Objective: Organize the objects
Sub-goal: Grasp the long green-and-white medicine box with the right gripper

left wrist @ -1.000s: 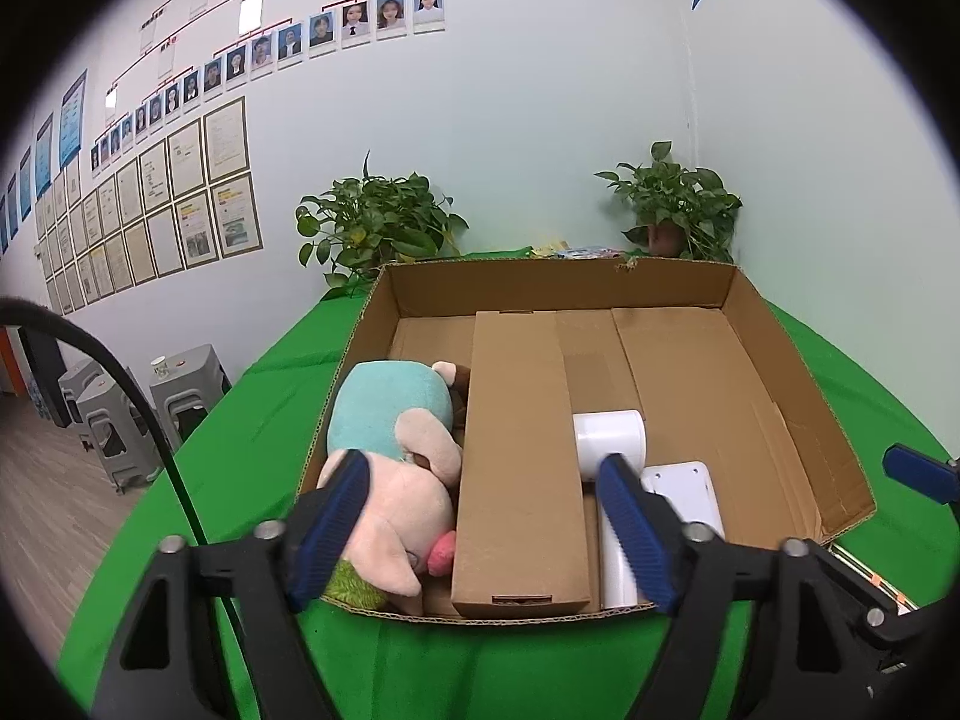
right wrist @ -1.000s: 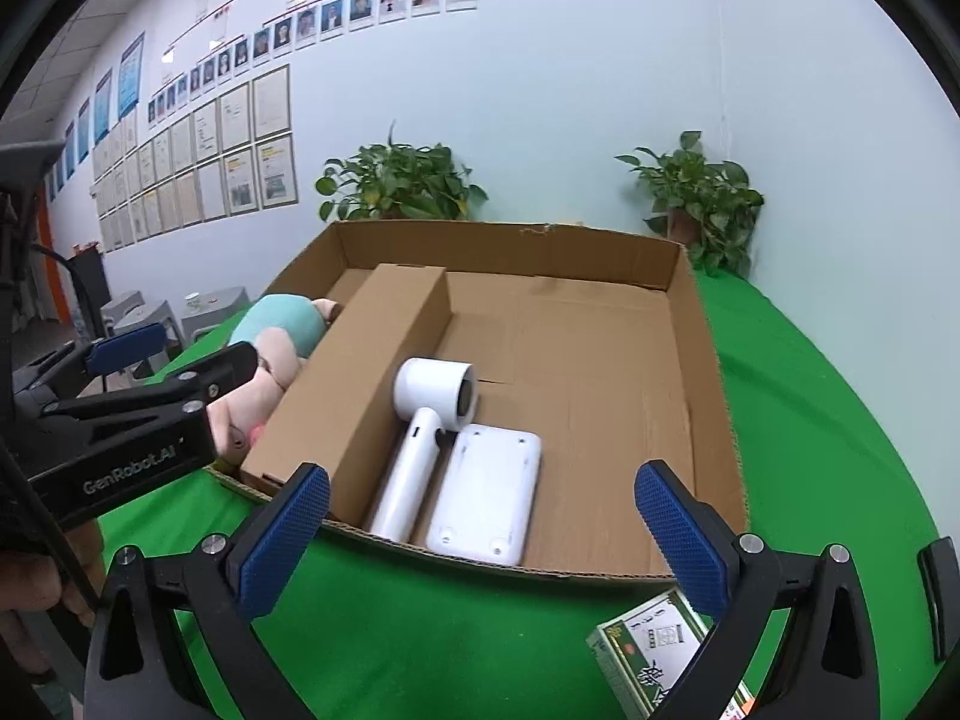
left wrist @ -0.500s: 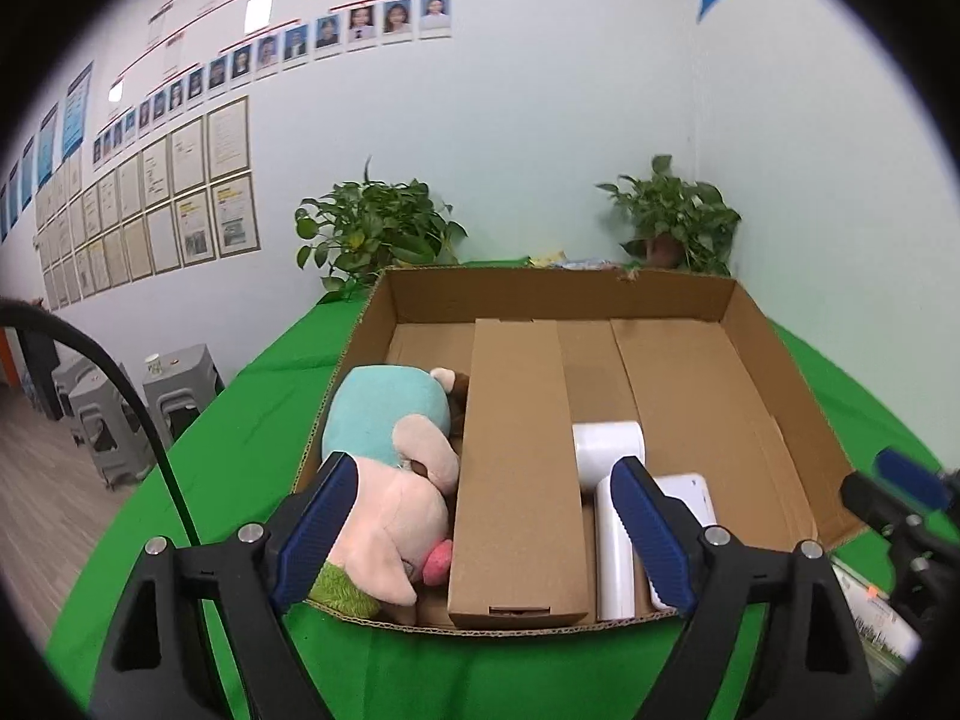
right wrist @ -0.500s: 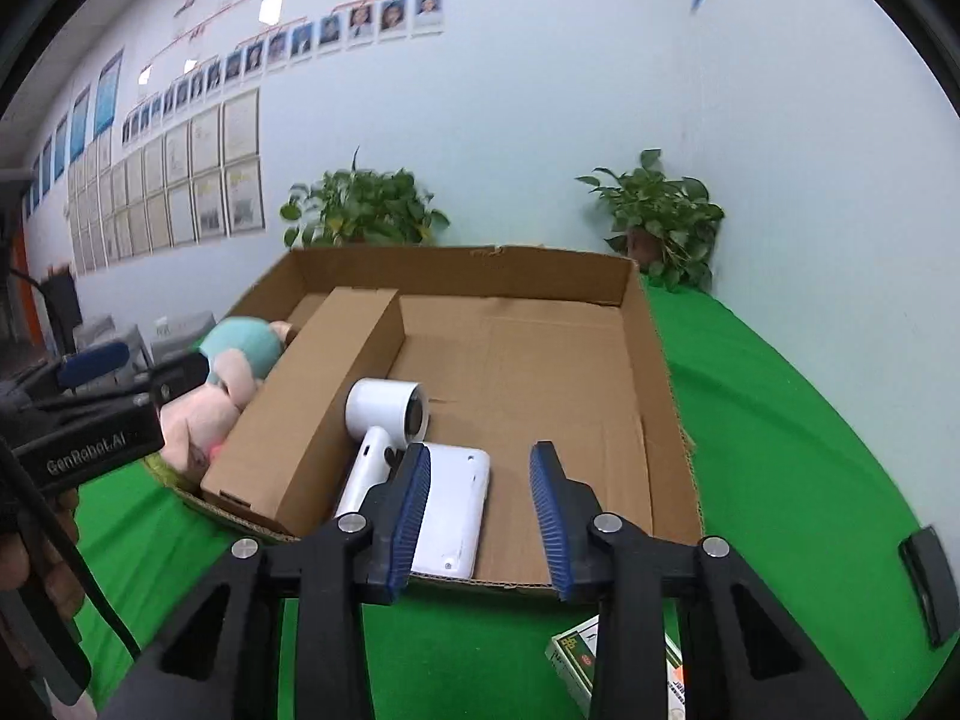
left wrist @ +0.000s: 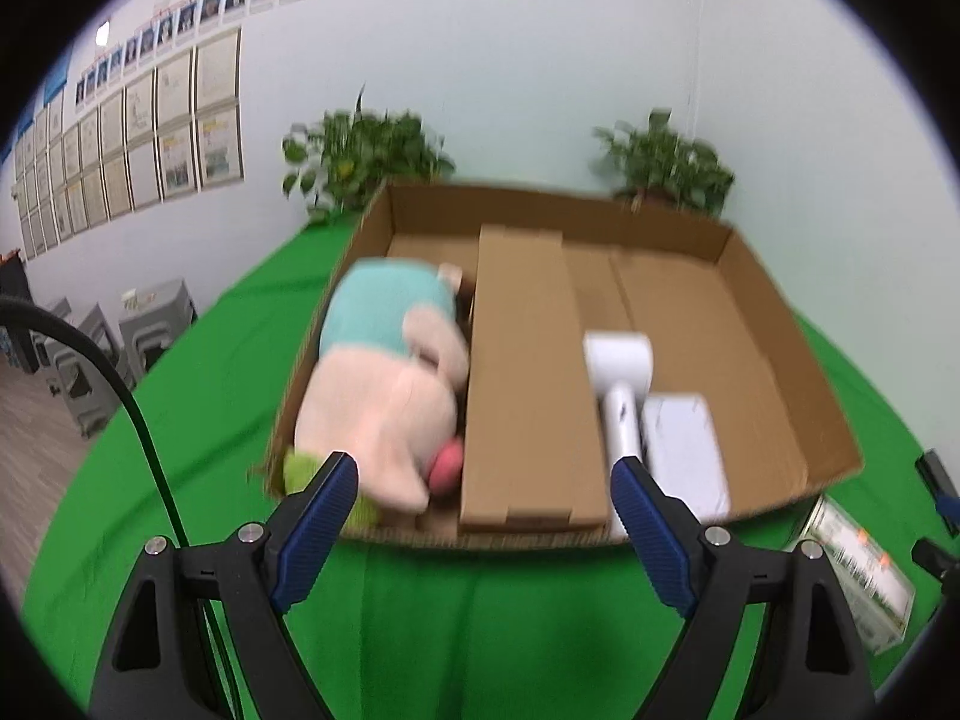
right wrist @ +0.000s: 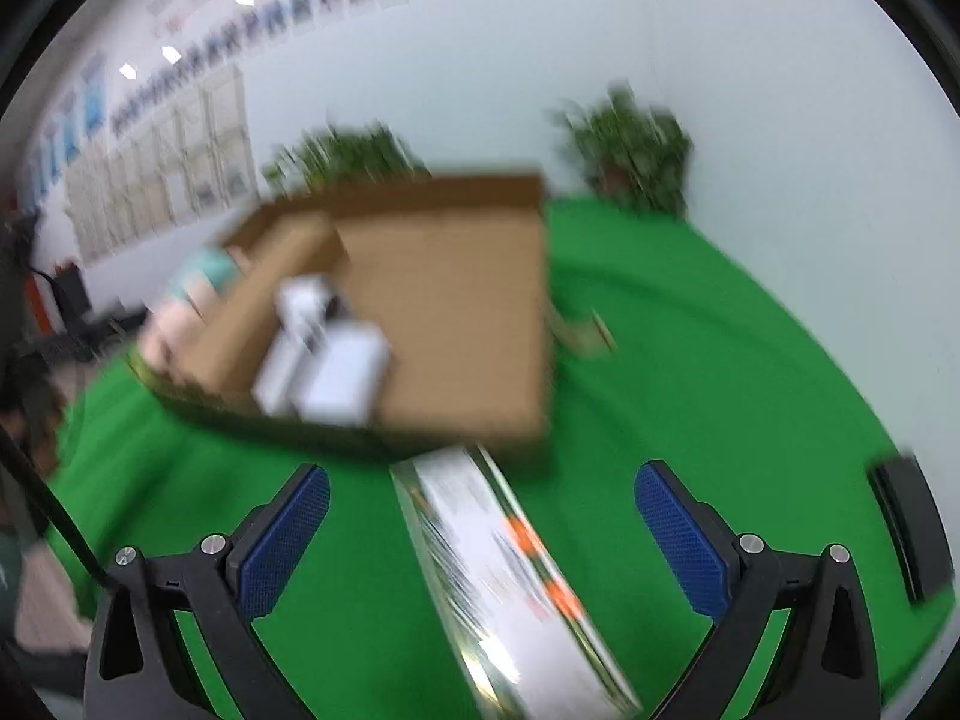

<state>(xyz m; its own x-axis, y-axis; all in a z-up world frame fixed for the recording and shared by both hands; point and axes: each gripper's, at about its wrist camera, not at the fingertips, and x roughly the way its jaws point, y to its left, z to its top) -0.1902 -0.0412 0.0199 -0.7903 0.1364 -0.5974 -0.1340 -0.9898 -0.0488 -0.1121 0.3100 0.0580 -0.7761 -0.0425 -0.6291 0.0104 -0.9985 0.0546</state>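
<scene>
Green cloth-covered table (left wrist: pixel 420 612) under a brown corrugated cardboard box (left wrist: pixel 780 360); brown cardboard divider (left wrist: pixel 528 396) inside. Soft plush toy (left wrist: pixel 384 384): pale pink body, teal top, red-pink spot, lime-green patch. White plastic hair dryer (left wrist: pixel 621 384) and flat white rectangular device (left wrist: pixel 684 450). Small carton (right wrist: pixel 510 576): white with green edging, orange marks, print blurred. Gripper pads blue (right wrist: pixel 282 534), frames black.

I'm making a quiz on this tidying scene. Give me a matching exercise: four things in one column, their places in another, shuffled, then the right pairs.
Things:
1. plush toy
2. hair dryer
3. printed carton
4. plants

Places:
A. on the green cloth, outside the box
B. behind the box, by the wall
C. left compartment of the box
D. right of the cardboard divider, beside a white flat case

Pairs: 1-C, 2-D, 3-A, 4-B
</scene>
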